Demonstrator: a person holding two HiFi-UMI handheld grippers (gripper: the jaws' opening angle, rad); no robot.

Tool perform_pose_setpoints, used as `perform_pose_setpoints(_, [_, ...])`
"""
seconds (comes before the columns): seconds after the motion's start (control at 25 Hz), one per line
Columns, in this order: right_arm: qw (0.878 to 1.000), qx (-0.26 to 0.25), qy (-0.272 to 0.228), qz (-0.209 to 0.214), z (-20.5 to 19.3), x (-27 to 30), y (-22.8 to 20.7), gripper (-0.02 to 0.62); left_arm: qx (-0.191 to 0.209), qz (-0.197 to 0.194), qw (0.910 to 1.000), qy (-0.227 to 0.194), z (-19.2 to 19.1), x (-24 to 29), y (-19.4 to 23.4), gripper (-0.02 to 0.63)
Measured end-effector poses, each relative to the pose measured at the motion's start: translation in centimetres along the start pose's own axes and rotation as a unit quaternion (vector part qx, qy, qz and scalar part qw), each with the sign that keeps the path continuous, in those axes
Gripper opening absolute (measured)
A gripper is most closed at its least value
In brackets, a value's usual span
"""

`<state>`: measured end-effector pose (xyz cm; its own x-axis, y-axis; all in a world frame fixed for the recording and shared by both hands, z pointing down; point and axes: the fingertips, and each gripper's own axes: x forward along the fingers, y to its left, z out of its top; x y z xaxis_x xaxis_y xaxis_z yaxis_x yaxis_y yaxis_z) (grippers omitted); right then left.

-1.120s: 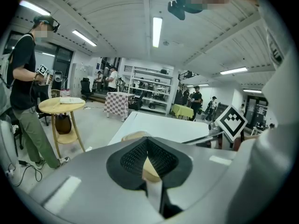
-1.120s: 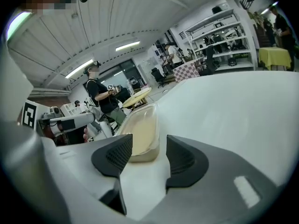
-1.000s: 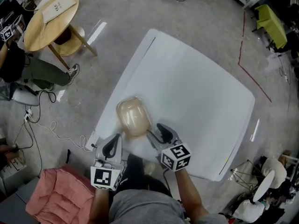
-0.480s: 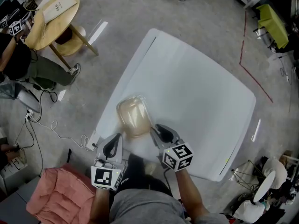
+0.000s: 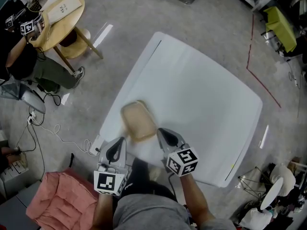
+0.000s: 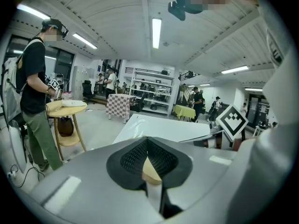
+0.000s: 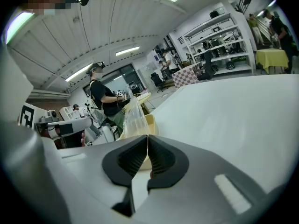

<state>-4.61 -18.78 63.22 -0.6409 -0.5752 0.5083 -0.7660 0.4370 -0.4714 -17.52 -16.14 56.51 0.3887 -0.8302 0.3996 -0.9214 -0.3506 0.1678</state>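
Observation:
A tan plastic container (image 5: 138, 123) with a clear lid sits near the front edge of the white table (image 5: 201, 95). My right gripper (image 5: 162, 134) is shut on the lid's thin clear edge (image 7: 132, 116), which stands tilted up above the tan tub (image 7: 150, 123). My left gripper (image 5: 115, 149) is at the container's near left corner. In the left gripper view its jaws (image 6: 147, 149) are together with a tan sliver of the container (image 6: 150, 170) between them. The right gripper's marker cube (image 6: 232, 120) shows beyond it.
A round wooden table (image 5: 53, 22) stands on the floor at far left, with a person (image 6: 32, 101) beside it holding grippers. Cables (image 5: 45, 128) trail on the floor. A pink cloth (image 5: 53, 209) lies near my left side. Shelves (image 6: 149, 94) and a yellow-green table (image 5: 278, 25) stand farther off.
My right gripper, open beside the container before, has shut on the lid's edge, and the lid now tilts up. The left gripper has stayed put. The person by the round table shifted.

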Motion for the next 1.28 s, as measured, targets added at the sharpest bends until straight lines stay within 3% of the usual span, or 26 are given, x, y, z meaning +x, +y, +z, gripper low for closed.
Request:
perform_pose_setpoints(0.76, [0.992,-0.096,-0.08,-0.007,4.6,-6.1,4.1,0.003,0.026,0.007,0.9981,-0.056,4.2,-4.6,-3.2,0.012])
perform_pose_setpoints(1.28, [0.974,-0.155,-0.162,-0.044,8.7,-15.1,7.3,0.002,0.053,0.004,0.9914,-0.119,9.3,-10.1,-7.5,0.012])
